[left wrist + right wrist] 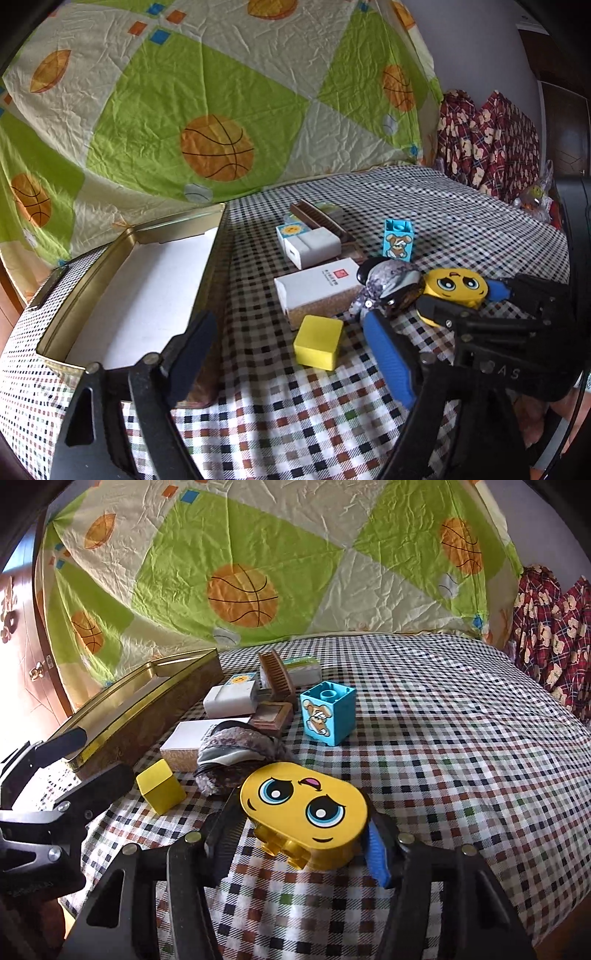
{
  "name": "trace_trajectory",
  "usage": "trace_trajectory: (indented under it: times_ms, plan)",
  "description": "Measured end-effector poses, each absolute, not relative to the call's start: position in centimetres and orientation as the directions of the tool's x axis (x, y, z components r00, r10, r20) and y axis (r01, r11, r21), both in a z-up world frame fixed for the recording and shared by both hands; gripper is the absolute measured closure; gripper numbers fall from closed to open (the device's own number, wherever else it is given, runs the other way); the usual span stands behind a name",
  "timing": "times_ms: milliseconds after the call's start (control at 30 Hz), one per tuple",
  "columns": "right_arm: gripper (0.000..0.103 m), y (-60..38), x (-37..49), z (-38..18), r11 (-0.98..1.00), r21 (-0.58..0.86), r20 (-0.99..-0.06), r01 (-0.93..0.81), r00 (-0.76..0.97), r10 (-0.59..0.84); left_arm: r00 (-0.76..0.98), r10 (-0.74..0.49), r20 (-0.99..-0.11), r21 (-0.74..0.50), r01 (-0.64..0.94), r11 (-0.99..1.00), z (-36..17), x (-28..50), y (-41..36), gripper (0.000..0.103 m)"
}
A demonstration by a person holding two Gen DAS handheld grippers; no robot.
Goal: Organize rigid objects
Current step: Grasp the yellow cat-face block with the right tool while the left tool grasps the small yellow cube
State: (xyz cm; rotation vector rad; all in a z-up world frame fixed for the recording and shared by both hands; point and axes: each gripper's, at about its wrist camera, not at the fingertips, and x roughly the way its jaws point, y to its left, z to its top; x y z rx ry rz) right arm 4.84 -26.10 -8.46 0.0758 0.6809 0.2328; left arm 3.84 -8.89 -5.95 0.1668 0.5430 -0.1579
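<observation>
Right gripper pads flank yellow face brick, contact unclear; squeeze square, left gripper open, empty

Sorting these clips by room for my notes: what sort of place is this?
Probably a bedroom at home: a checked sheet covers what looks like a bed, a basketball-print quilt hangs behind, and toy blocks lie about.

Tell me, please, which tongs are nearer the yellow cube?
Left. The left tongs straddle the yellow cube without touching it; the right tongs sit beside it, around the yellow face brick.
</observation>
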Motion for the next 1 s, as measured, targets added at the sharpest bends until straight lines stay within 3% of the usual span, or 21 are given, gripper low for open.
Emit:
trace_trajectory:
  times_ms: [133,400,467,533,1000]
  plan:
    - [0.043,-26.9,4.9,-8.6,0.97,0.164,-0.608,-0.177,0.757,0.241,0.801,-0.13,-0.584,0.096,0.227,0.969,-6.8,4.9,-9.6,0.04]
    - [0.043,-26.7,4.7,-8.7,0.971,0.138,-0.595,-0.195,0.767,0.238,0.686,-0.191,-0.703,-0.038,0.231,0.972,-8.3,7.2,-9.0,0.045]
    - [0.043,-26.5,4.6,-8.7,0.973,0.121,-0.591,-0.196,0.773,0.23,0.668,-0.208,-0.715,-0.07,0.227,0.971,-8.7,7.6,-8.7,0.066]
    - [0.043,-26.4,4.4,-8.7,0.974,0.112,-0.584,-0.198,0.78,0.225,0.674,-0.221,-0.705,-0.084,0.23,0.97,-8.8,7.4,-8.5,0.075]
    - [0.043,-26.1,3.4,-8.5,0.977,0.079,-0.52,-0.197,0.828,0.209,0.788,-0.212,-0.578,-0.047,0.228,0.973,-7.1,5.4,-7.9,0.075]
